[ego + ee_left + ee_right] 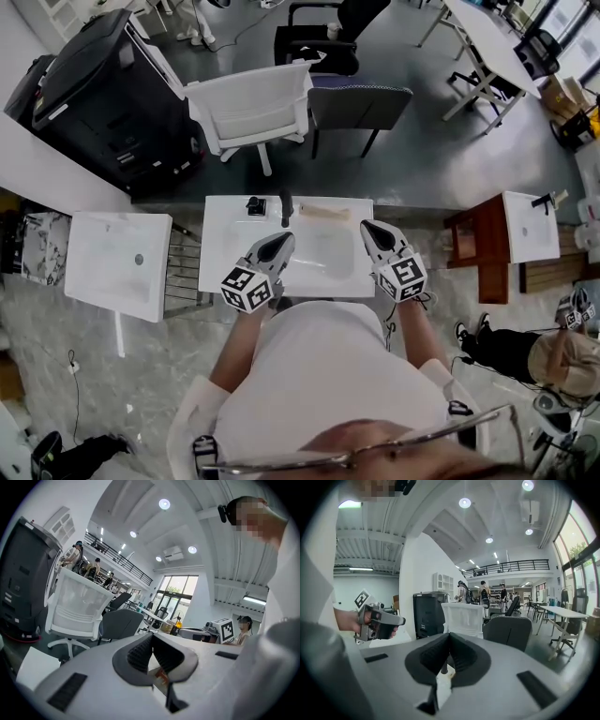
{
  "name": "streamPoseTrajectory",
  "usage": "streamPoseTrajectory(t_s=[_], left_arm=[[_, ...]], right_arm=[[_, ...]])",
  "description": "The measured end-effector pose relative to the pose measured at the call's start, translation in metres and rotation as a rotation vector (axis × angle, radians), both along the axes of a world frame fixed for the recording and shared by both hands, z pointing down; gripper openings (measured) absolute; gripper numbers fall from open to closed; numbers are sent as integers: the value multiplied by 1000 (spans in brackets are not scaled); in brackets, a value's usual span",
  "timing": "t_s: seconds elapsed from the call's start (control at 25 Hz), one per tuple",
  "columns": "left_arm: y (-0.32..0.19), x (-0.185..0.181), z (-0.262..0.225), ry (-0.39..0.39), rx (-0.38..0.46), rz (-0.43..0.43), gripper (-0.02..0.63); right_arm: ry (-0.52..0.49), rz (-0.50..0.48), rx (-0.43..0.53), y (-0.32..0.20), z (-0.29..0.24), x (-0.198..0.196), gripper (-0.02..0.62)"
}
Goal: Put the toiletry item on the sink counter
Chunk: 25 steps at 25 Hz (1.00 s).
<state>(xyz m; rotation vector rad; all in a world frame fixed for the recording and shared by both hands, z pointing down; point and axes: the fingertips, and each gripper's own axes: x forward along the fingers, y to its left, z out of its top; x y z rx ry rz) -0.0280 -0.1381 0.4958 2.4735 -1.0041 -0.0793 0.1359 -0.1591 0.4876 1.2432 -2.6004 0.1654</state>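
Note:
A white sink counter (225,272) with a basin and a dark faucet (286,208) stands right in front of me in the head view. A long beige toiletry item (324,213) lies on its back ledge, right of the faucet. A small black object (255,205) sits left of the faucet. My left gripper (281,241) hovers over the basin's left side and my right gripper (369,229) over its right side. Both are apart from the beige item. The jaws of the left gripper (152,637) and the right gripper (449,635) meet at their tips, shut with nothing between them.
A second white sink (117,262) stands at the left and a third (530,225) at the right beside a wooden stand (478,244). Behind the counter are a white chair (251,108), a grey chair (358,103) and a black machine (103,84). A person (553,352) sits at lower right.

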Motion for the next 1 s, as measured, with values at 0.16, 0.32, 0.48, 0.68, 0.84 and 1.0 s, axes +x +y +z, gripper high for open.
streamPoseTrajectory(t_s=[0.16,0.32,0.48,0.68,0.84,1.0], left_arm=[[1,3,-1,-1,12,0,3],[3,4,0,-3,12,1,3],[4,4,-1,1,13,-2,3],[6,6,1,-4,18,4,3],[8,4,3,-7,18,2,3],[9,2,4,-11,24,9,3]], right_arm=[[-16,-4,35,5,-1,1,5],[-9,-7,30,5,-1,0,5],[-6,-8,25,6,0,1,5],[-10,-7,20,6,2,2,5],[-8,-11,16,8,3,-2,5],[-9,-13,18,8,4,-6,5]])
